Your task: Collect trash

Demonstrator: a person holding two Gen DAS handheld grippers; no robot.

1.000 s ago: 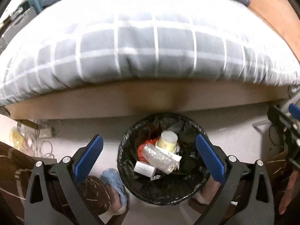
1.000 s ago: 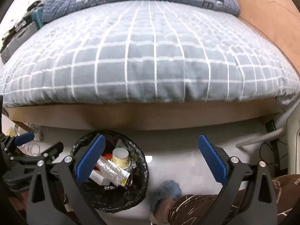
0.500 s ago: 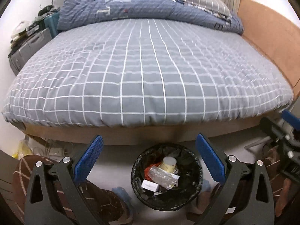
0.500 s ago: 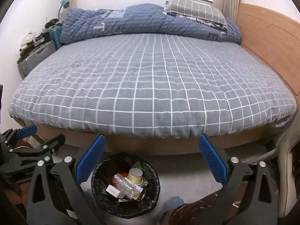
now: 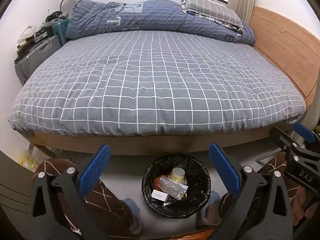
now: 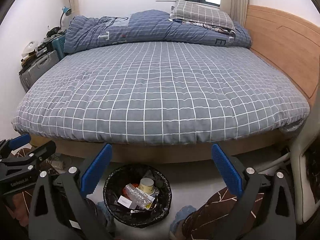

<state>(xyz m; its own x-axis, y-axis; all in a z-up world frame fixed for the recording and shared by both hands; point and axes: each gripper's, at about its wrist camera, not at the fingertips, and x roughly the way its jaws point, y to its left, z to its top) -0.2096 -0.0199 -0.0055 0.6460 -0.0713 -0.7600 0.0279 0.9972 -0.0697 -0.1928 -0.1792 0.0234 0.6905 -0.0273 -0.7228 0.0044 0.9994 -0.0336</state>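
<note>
One bed [image 5: 156, 84], one pillow [image 5: 210, 6], one bin [image 5: 202, 172]. In bin: one cup [image 5: 178, 175], one white box [image 5: 159, 195]. Two suitcases [image 5: 36, 60].

Bed cover [image 5: 160, 84]: grey with a white grid. Duvet [image 5: 152, 20]: blue with fine pale stripes. Pillow [image 5: 210, 8] on the duvet: grey, white check. Headboard [image 5: 284, 48]: tan wood. Bin liner [image 5: 148, 190] on the floor in front of the bed: black. Cup [image 5: 178, 175] in the bin: cream. Fingers [image 5: 94, 169]: blue textured pads on black frames. Trousers [image 5: 108, 204]: brown with thin white lines.
</note>
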